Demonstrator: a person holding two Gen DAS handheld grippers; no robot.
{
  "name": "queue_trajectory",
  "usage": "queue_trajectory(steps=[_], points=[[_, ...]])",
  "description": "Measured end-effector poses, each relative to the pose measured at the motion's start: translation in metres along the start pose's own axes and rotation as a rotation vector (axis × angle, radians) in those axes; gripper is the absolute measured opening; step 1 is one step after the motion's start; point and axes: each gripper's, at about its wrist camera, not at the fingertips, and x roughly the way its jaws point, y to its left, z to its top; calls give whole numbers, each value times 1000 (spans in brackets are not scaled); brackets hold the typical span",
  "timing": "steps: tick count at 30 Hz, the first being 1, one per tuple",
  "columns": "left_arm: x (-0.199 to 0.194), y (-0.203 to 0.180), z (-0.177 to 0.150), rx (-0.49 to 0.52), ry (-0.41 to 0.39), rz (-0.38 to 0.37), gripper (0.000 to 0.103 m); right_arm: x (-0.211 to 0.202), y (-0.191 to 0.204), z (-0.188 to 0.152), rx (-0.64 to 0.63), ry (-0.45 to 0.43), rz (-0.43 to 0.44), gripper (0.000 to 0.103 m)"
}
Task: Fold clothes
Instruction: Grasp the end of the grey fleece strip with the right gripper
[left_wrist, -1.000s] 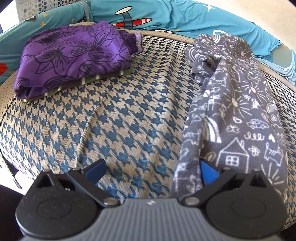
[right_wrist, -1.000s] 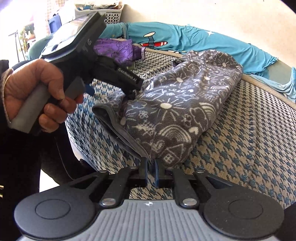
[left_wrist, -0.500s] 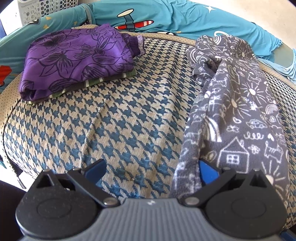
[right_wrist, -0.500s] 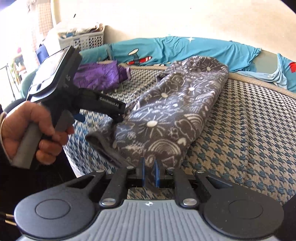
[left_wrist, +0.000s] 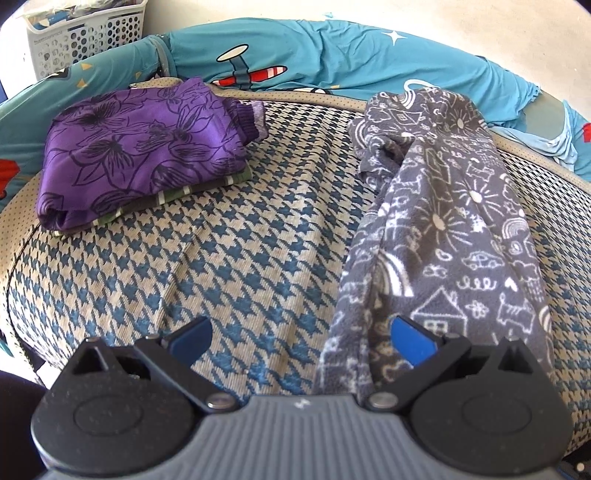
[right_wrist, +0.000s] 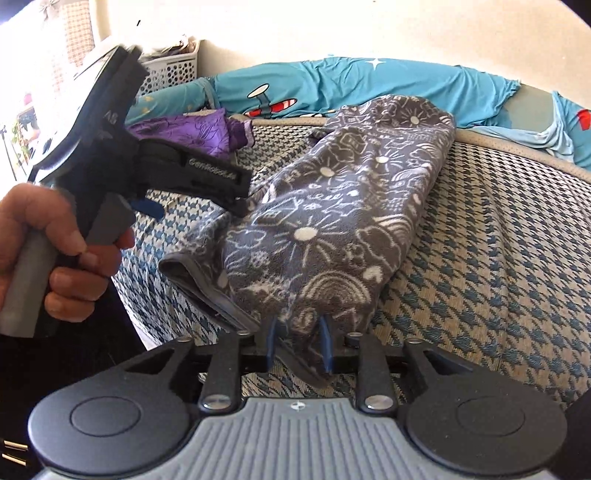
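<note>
Grey doodle-print garment (right_wrist: 343, 221) lies lengthwise, running away from both tongs, right of the folded purple stack (left_wrist: 140, 147). Right tongs (right_wrist: 298, 341) straddle its near hem, slightly parted; left tongs (left_wrist: 301, 338) gape wide, one finger (left_wrist: 410, 339) touching the garment's edge.

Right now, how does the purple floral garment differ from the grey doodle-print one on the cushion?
The purple floral garment is folded into a compact rectangle; the grey doodle-print garment lies in a long, loosely bunched strip. The purple one sits stacked on a striped green garment, untouched; the grey one lies directly on the houndstooth cushion, its near end between the right gripper jaws. Both rest on the same cushion.
</note>
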Motion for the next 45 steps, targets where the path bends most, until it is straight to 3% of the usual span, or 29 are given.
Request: queue_trajectory(steps=[6, 13, 45], points=[[8, -8, -4, 41, 43, 13, 103, 9, -1, 0, 25, 25, 2, 28], [13, -8, -7, 20, 60, 15, 103, 13, -2, 1, 60, 36, 8, 28], [16, -16, -10, 71, 44, 61, 103, 28, 0, 1, 76, 60, 14, 32]])
